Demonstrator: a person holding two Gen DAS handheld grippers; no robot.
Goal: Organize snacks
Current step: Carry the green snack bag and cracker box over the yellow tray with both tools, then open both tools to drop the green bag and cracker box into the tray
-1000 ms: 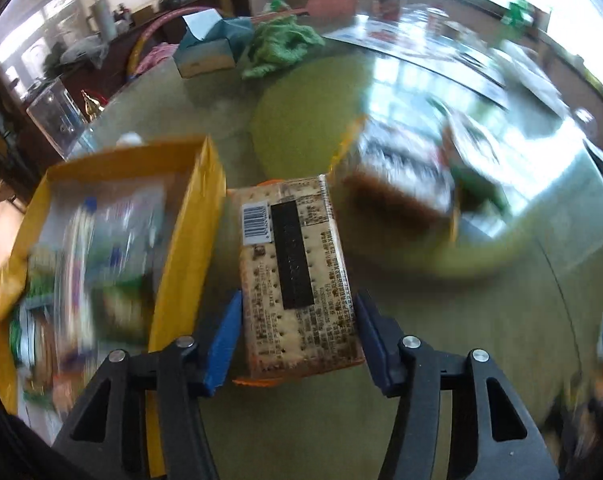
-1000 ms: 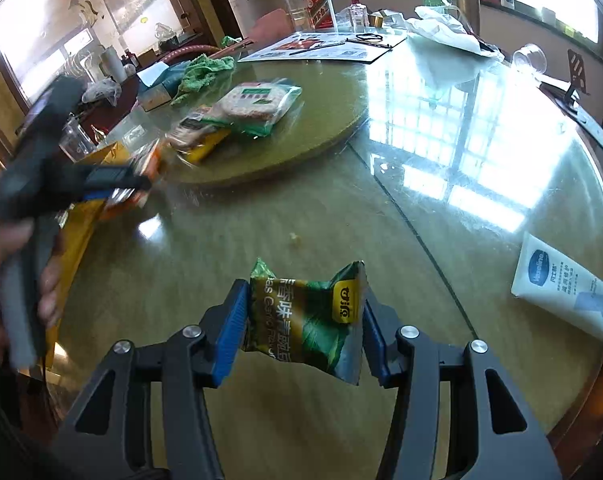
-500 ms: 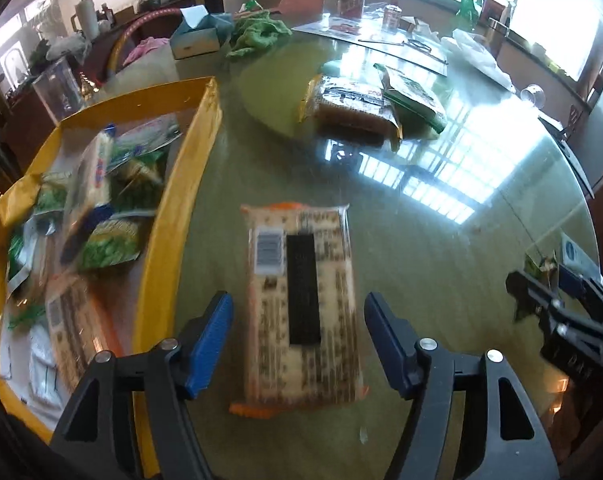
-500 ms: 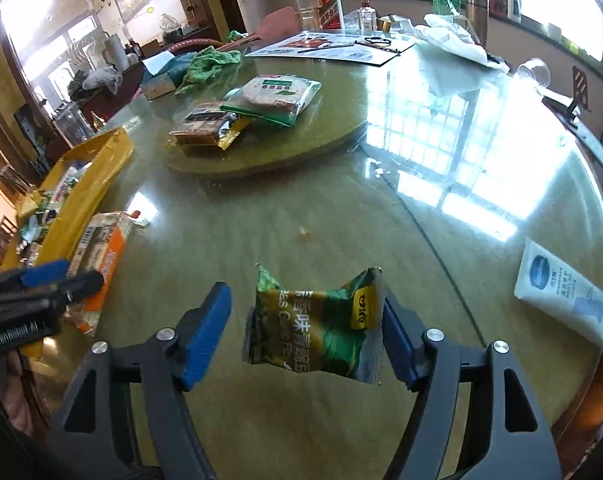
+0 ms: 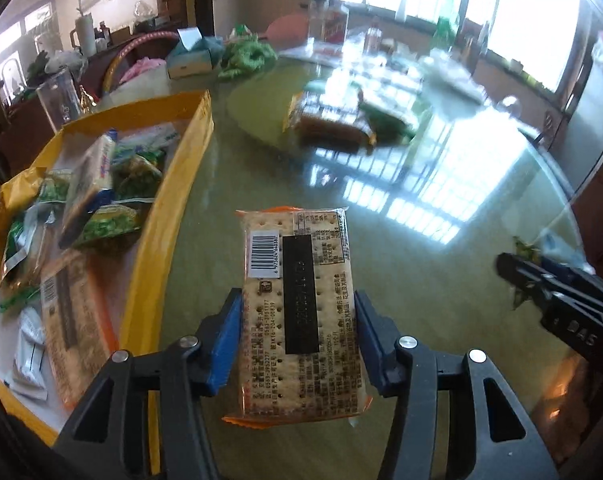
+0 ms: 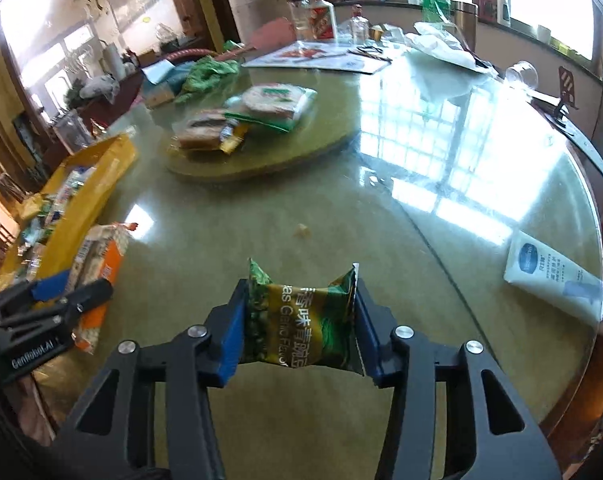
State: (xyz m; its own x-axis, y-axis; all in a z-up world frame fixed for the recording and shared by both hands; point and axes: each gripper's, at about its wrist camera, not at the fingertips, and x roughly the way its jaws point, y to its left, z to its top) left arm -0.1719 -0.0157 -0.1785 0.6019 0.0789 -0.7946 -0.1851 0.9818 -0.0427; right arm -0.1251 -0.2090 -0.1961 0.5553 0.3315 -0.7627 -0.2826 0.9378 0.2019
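Left hand-held gripper: blue pads clamped on cracker packet, barcode side up, above the glass bench, just right of the yellow tray of snacks. Right hand-held gripper: clamped on green pea packet over bench. Beyond: turntable bearing two wrapped snacks; white tube at right edge.

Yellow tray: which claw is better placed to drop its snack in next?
Probably the left claw. Its cracker pack is right beside the yellow tray. The right claw, holding the green snack bag, is farther across the table.
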